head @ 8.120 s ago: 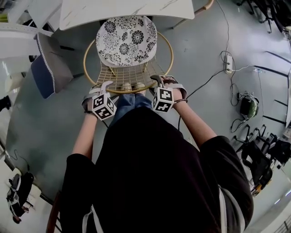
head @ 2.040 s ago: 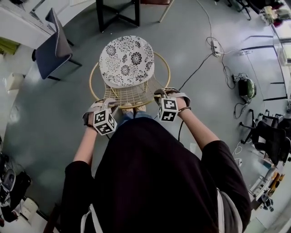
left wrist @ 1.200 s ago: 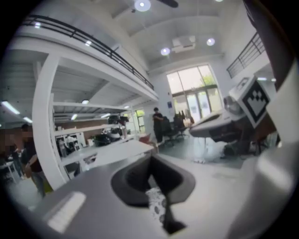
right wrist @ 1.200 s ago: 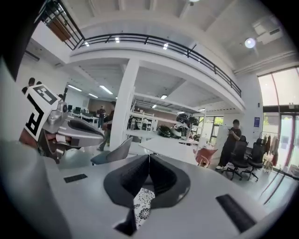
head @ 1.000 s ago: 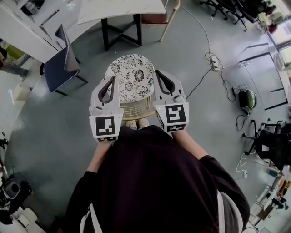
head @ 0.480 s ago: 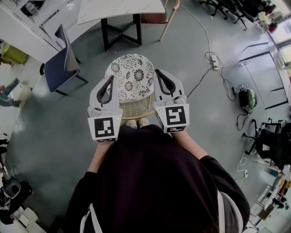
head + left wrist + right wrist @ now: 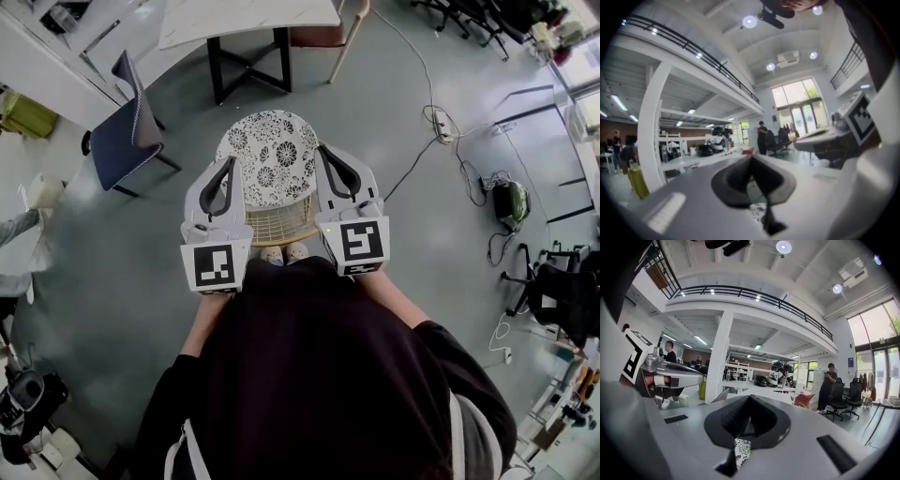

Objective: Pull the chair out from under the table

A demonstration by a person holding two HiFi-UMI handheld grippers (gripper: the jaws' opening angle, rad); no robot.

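Observation:
The chair [image 7: 270,155], a gold wire frame with a black-and-white floral cushion, stands on the grey floor, well apart from the marble-topped table [image 7: 246,15] with black legs at the top. My left gripper [image 7: 228,167] and right gripper [image 7: 330,154] are held level above the chair's left and right sides, raised off its rim. Both are shut with nothing between the pads. In the left gripper view the closed jaws [image 7: 751,161] point into the hall; the right gripper view shows the same [image 7: 747,401], with a sliver of cushion [image 7: 740,451] below.
A blue chair [image 7: 117,127] stands to the left of the floral chair. A wooden chair [image 7: 330,36] is by the table. Cables and a power strip [image 7: 439,129] run across the floor at right. A person's sleeve [image 7: 19,253] shows at the left edge.
The chair came out from under the table with both grippers at its back rim; then both grippers lifted off and now hover above it. Over the last second they barely moved.

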